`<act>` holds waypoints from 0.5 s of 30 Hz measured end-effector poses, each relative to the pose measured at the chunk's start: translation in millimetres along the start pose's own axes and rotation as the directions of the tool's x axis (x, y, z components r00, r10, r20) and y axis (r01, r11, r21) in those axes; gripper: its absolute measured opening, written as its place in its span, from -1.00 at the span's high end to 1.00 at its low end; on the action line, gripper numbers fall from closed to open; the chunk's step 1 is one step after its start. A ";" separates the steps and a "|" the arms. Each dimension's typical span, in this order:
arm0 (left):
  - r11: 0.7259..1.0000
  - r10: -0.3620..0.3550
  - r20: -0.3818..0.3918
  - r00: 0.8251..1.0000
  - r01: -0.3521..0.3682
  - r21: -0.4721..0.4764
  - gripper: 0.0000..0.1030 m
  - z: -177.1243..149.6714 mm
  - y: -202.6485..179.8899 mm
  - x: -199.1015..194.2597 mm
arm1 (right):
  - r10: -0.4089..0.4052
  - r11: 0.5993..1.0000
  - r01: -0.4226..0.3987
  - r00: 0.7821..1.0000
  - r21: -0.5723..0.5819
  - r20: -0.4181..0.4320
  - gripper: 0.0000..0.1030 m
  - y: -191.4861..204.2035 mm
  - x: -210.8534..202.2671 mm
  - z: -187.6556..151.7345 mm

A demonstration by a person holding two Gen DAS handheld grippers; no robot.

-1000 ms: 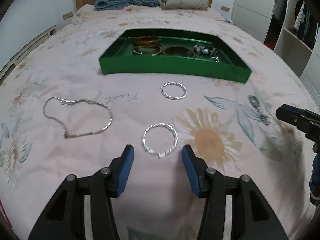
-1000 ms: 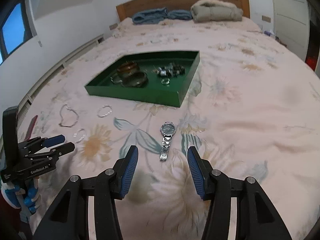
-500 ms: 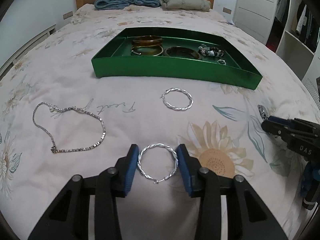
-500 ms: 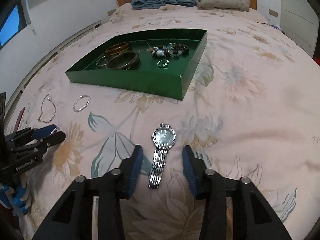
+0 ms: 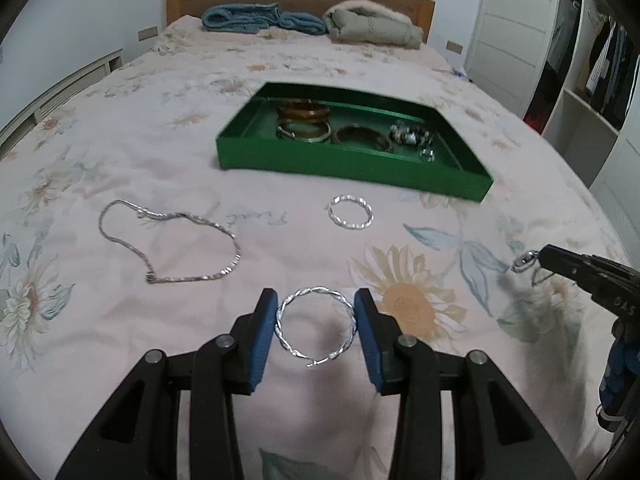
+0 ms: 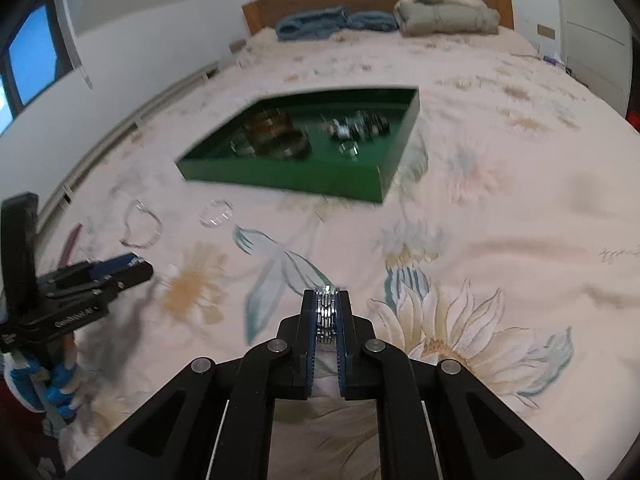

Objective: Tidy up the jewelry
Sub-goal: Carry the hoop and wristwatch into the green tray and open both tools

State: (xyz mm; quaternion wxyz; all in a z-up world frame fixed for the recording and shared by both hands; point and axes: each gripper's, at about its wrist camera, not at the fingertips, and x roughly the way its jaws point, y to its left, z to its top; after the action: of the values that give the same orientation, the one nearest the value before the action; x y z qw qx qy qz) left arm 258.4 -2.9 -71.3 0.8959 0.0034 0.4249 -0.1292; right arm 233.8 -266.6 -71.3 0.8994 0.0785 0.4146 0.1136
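Both grippers have closed in since the earlier frames: the right gripper (image 6: pixel 327 320) has just been closing and now clamps the metal band of the watch (image 6: pixel 326 314) between its pads, while the left gripper (image 5: pixel 315 330) has drawn its fingers against the twisted silver hoop (image 5: pixel 316 326) and grips it across its width.

Nearest risk: the hoop is held only at two edge points, at 9 and 3 o'clock on its rim. A thin ring so held can pivot or spring out under any jolt.

At 3 o'clock in the left view the watch hangs from the right gripper's tip by its band; the heavier case may swing and slide the links free.

Further out, a chain necklace (image 5: pixel 170 242) at 10 o'clock and a second hoop (image 5: pixel 351 212) at 12 o'clock lie on the bedspread (image 5: pixel 120 140), awaiting collection.

Farthest, the green tray (image 5: pixel 352 166) already holds bangles (image 5: pixel 304 120); dropping a piece from height may bounce it out onto soft fabric.
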 end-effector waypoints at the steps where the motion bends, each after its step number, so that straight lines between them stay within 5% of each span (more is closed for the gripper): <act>1: 1.000 -0.003 0.006 1.000 0.003 -0.005 0.28 1.2 1.1 -4.0 | 0.004 1.000 -0.004 1.000 -0.004 0.011 0.84 2.4 -5.8 2.8; 9: 0.999 -0.027 0.062 0.998 0.028 -0.015 0.28 31.3 5.0 -21.3 | 0.026 0.998 -0.021 0.996 -0.064 0.085 0.84 28.0 -31.8 41.8; 15: 0.999 -0.021 0.102 0.995 0.024 -0.022 0.27 93.8 7.1 -2.8 | 0.023 0.995 -0.012 0.994 -0.098 0.110 0.84 40.4 -6.2 95.6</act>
State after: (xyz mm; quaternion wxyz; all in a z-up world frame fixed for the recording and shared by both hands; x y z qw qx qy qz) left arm 329.8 -6.2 -10.0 0.9149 -0.0186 0.3802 -0.1343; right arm 297.2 -233.8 4.3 0.9229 0.0444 0.3572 0.1369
